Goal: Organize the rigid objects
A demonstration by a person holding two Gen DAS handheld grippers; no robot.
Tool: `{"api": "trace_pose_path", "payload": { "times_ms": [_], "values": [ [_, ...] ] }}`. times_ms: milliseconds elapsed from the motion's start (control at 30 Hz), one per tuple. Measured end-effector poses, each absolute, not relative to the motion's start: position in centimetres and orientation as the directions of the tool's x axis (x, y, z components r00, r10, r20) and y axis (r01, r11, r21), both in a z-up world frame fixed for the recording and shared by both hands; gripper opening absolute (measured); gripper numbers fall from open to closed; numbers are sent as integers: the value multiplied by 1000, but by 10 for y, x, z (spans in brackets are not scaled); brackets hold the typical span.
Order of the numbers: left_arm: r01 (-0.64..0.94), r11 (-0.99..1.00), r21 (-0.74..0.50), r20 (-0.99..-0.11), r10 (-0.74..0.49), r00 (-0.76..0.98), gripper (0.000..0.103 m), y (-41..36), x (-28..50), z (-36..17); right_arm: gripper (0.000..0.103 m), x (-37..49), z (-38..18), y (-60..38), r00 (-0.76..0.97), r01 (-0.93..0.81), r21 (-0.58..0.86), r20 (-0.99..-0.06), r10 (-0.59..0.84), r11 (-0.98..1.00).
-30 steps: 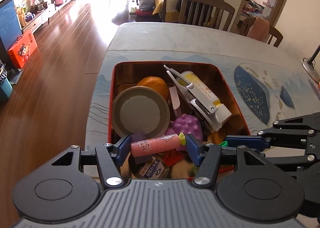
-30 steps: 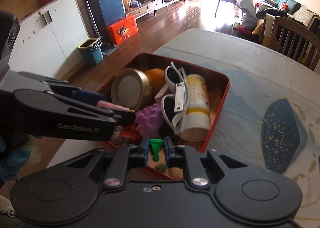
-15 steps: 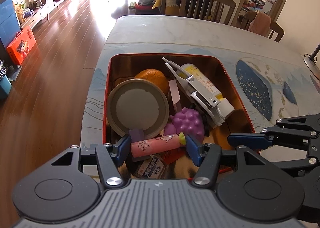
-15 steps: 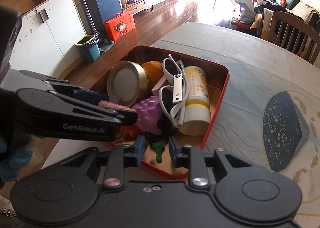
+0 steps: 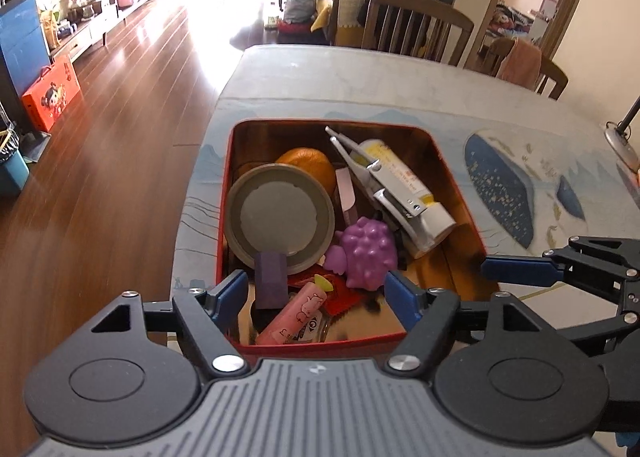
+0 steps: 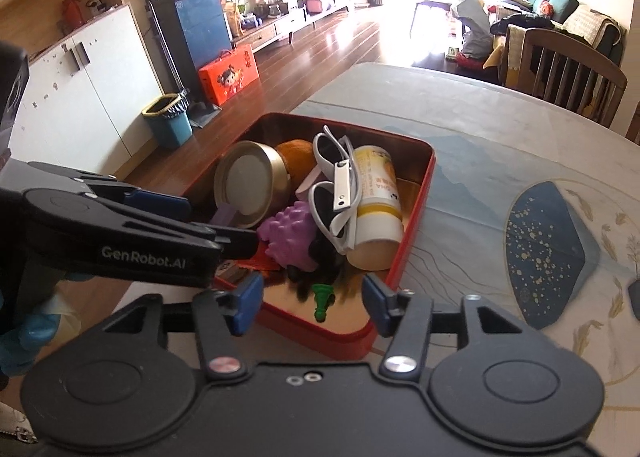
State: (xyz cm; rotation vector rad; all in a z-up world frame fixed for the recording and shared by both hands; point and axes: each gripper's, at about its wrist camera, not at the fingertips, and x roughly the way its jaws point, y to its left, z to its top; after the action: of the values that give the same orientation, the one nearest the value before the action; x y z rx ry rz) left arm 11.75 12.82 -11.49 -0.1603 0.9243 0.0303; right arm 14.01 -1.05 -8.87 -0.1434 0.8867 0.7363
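Note:
A red tin box (image 5: 448,165) (image 6: 420,193) on the table holds several objects: a round metal lid (image 5: 280,217), an orange (image 5: 312,165), white sunglasses (image 6: 336,193), a yellow-white bottle (image 6: 376,197), a purple bumpy toy (image 5: 368,249) and a purple block (image 5: 270,277). My left gripper (image 5: 316,297) is open above the box's near end, over a pink tube (image 5: 292,317) lying loose. My right gripper (image 6: 312,299) is open above a green chess piece (image 6: 323,295) lying on the box floor.
The patterned tablecloth (image 6: 540,225) stretches to the right of the box. The table's left edge drops to a wooden floor (image 5: 100,177). Wooden chairs (image 5: 416,25) stand at the far side. My left gripper also shows in the right wrist view (image 6: 160,209).
Both grippers opened. The pink tube dropped from the left one into the box, and the green chess piece dropped from the right one. Both grippers have drawn back a little.

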Motion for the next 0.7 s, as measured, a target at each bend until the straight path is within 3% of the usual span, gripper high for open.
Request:
{"api": "trace_pose_path", "payload": {
  "times_ms": [333, 700],
  "values": [
    [-96, 989, -109, -745, -17, 667, 79, 124, 86, -83, 82, 117, -68, -23, 455, -639, 175, -700, 551, 749],
    [-75, 990, -117, -699, -28, 714, 84, 120, 59, -55, 102, 95, -41, -43, 567, -599, 152, -612, 551, 786]
  ]
}}
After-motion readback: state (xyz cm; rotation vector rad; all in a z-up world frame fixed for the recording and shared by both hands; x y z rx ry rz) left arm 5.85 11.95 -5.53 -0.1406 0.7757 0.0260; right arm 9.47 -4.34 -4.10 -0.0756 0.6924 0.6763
